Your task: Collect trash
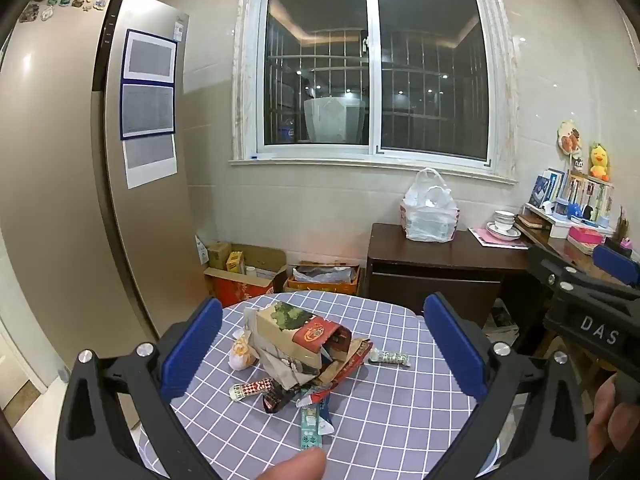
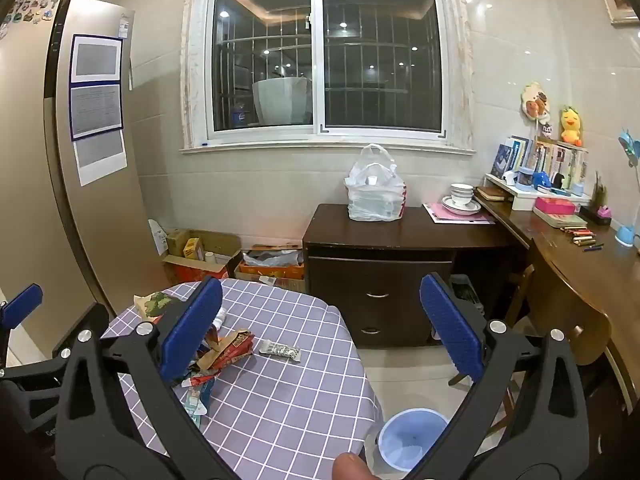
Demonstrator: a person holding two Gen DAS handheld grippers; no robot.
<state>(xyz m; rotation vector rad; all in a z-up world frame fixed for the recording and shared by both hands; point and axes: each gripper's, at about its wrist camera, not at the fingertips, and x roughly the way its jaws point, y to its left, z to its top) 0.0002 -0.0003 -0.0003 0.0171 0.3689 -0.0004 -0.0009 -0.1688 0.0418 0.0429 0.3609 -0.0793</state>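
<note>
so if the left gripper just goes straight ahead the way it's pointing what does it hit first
Most likely the pile of wrappers and torn cartons on the checked tablecloth. The left gripper is open and the heap sits right between its fingers. Depth is unclear, so it could pass just above the heap.

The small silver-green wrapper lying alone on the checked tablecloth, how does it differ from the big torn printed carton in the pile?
The small silver-green wrapper lies flat and alone; the big torn printed carton stands propped on the heap, touching other scraps. The wrapper is far smaller and looks whole; the carton gapes open at one end. Both rest on the purple checked tablecloth, ungripped.
</note>
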